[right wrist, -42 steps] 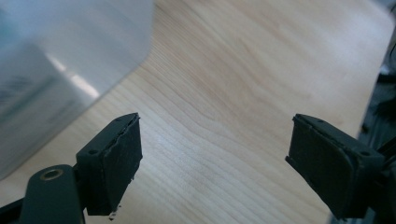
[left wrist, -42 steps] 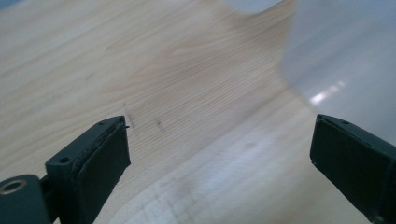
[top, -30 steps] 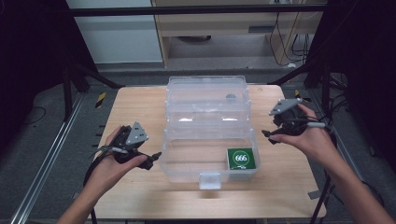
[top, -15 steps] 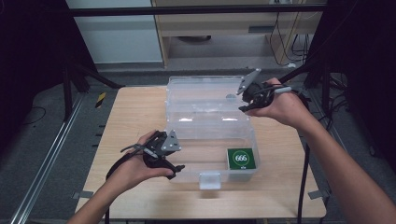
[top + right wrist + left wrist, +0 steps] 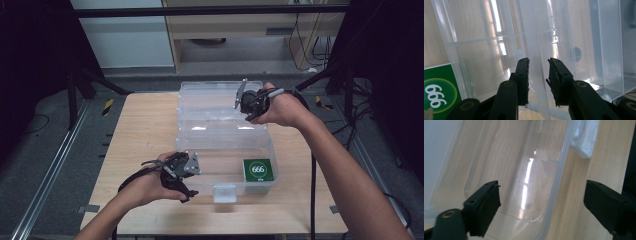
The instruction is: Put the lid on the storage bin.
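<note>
Right gripper (image 5: pixel 537 82) at clear box's (image 5: pixel 225 150) far lid (image 5: pixel 534 50), jaws just closing around its edge. Left gripper (image 5: pixel 541 205) spread wide astride box's near wall.

Lab: framed test table (image 5: pixel 145 125), cables (image 5: pixel 305 30)

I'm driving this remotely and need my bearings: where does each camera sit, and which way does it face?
High view: above the near table edge, looking forward and down on the clear plastic lidded box; both forearms show.
Left gripper view: on the left gripper, open jaws straddling the box's front rim.
Right gripper view: on the right gripper, jaws either side of the raised lid's edge.
Shared: the green 666 card.
</note>
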